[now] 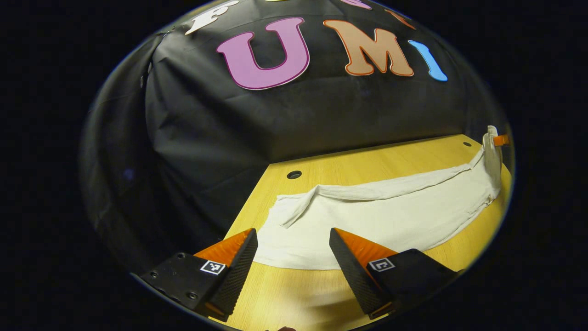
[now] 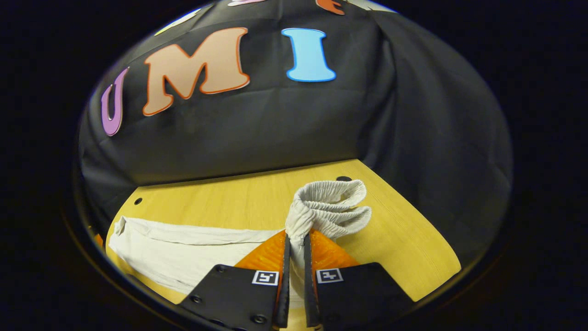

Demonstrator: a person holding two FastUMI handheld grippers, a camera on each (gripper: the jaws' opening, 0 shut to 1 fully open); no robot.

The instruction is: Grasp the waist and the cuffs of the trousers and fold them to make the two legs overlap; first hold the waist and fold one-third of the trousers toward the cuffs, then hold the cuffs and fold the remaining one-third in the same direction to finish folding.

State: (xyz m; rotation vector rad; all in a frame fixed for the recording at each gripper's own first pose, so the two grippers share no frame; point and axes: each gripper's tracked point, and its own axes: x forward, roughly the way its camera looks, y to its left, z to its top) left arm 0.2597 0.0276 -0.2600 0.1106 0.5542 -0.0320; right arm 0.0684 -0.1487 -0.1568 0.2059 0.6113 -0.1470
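Trousers of thin cream-white cloth [image 1: 381, 216] lie stretched across the pale yellow wooden table [image 1: 358, 161], with the cuff end at the left and the gathered waist at the right.

At the left end, in the left gripper view, the left gripper [image 1: 294, 250] hovers just above the near edge of the cuff end. Its two fingers stand wide apart with nothing between them, and the cloth lies flat under the gap. A loose flap of fabric is turned over near the round hole in the tabletop [image 1: 294, 174].

Along the middle, the cloth looks light, limp and thin. It creases easily, sags where it is lifted, and shows no stiffness that would hold a fold by itself. It will likely drag on the wood rather than slide cleanly, so both ends need lifting together.

At the right end, in the right gripper view, the right gripper [image 2: 295, 250] is clamped on the elasticated waistband [image 2: 330, 207], which bunches into ribbed folds above the closed fingers and is raised off the table. The ribbed band is the thickest part and gives the firmest hold. At the cuffs, a pinch through both layers near the hem seems best, since a single layer could slip out.
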